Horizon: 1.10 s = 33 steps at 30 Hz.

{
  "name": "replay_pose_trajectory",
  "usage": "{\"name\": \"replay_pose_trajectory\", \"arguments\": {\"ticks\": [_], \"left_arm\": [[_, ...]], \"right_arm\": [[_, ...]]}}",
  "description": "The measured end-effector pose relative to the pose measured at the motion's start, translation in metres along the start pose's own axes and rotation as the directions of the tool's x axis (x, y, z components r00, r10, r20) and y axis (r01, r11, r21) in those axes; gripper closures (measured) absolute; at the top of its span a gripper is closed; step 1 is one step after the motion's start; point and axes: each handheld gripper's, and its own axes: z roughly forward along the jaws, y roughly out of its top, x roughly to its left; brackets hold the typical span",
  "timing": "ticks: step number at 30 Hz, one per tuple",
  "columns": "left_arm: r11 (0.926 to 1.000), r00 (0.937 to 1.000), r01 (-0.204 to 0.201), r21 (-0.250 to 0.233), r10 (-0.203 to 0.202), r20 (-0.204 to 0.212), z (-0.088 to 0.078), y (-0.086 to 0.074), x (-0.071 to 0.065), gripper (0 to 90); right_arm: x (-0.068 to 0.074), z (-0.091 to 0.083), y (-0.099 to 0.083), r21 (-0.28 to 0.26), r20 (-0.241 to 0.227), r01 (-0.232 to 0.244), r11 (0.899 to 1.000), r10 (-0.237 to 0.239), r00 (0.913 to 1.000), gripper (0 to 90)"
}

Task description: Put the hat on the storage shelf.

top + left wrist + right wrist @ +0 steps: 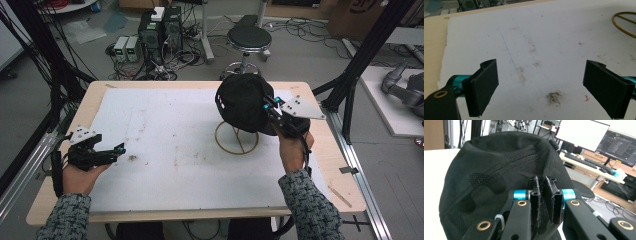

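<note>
Cap [243,102] sitting over wire stand [237,137]; right gripper [268,106] pinching its back edge, steadying placement; left gripper [119,149] idling, jaws wide, empty.

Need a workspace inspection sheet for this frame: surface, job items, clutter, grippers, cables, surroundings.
Surface: wooden table with a white mat on it; the mat has brown stains and a dark smudge.
Job's things: black cap sits over a gold wire stand, whose ring base lies on the mat.
Clutter: nothing seen on the mat besides the stand.
Grippers: right gripper shut on the black cap, a fold of cloth between the jaws; left gripper open over bare mat, holding nothing.
Cables: a black cable trails from the right gripper along the hand; loose cables on the floor behind the table.
Surroundings: stool, computer towers, monitors.
</note>
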Motion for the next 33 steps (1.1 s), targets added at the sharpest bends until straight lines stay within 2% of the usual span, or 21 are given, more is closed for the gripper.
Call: {"name": "replay_pose_trajectory", "arguments": {"ticks": [20,24,29,33], "left_arm": [[0.9999,0.9999,-0.008,-0.01,0.008,0.007,-0.003,0.002,-0.003,13.2],[0.9999,1.0,-0.005,-0.017,0.005,0.003,-0.005,0.003,-0.003,13.2],[0.9998,0.9999,-0.012,-0.019,0.012,0.006,-0.005,0.003,-0.004,13.1],[0.9997,0.9999,-0.014,-0.018,0.014,0.007,-0.005,0.004,-0.005,13.2]], "right_arm": [[-0.005,-0.009,-0.009,0.049,0.002,-0.026,0.998,0.026,0.9997,68.5],[-0.007,-0.013,-0.014,0.063,-0.002,-0.045,0.997,0.045,0.999,62.9],[-0.011,-0.02,-0.021,0.083,-0.02,-0.058,0.995,0.06,0.998,50.5],[-0.016,-0.025,-0.028,0.104,-0.038,-0.088,0.991,0.092,0.995,42.8]]}}
